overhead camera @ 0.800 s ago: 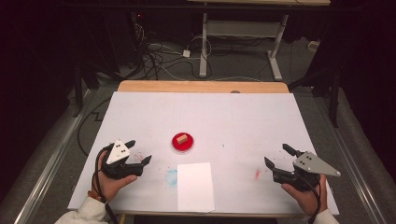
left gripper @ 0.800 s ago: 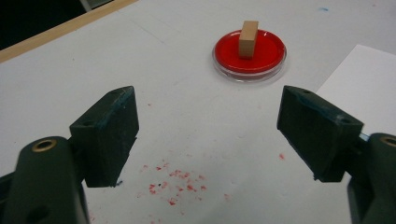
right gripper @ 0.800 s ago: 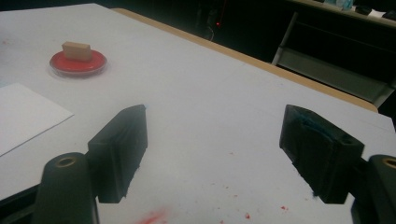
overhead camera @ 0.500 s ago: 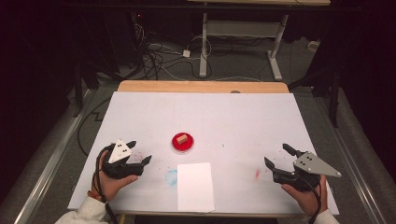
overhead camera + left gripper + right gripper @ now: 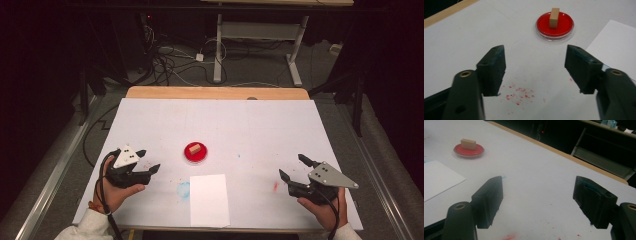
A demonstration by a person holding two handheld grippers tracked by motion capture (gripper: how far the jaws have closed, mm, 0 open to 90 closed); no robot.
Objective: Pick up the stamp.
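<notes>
Wooden block [image 5: 195, 148] lies on a round red dish [image 5: 195, 153] near the middle of the white tabletop [image 5: 250, 125]. From the left hand-held gripper's view the block [image 5: 554, 17] stands end-on in the dish [image 5: 555, 25] at about 1 o'clock, well ahead of the jaws. From the right hand-held gripper's view the block [image 5: 468, 144] and the dish [image 5: 469, 151] sit far off at about 10 o'clock.

From the high view, the left hand-held gripper [image 5: 148, 161] is at about 9 o'clock from the dish, apart from it, with its tips pointing toward the dish. Its jaws stand well apart with nothing between them, and beneath them is bare tabletop with a scatter of small red specks [image 5: 520, 93]. The right hand-held gripper [image 5: 295, 167] is at about 4 o'clock from the dish, well apart from it, near the tabletop's right edge. Its jaws are also spread wide and hold nothing.

A white sheet of paper [image 5: 209, 200] lies flat at about 6 o'clock from the dish, near it but not touching. A faint blue smudge [image 5: 183, 189] marks the tabletop just beside the paper's left edge, and a small red mark [image 5: 275, 186] lies near the right hand-held gripper. A wooden strip [image 5: 215, 93] runs along the far edge of the tabletop.
</notes>
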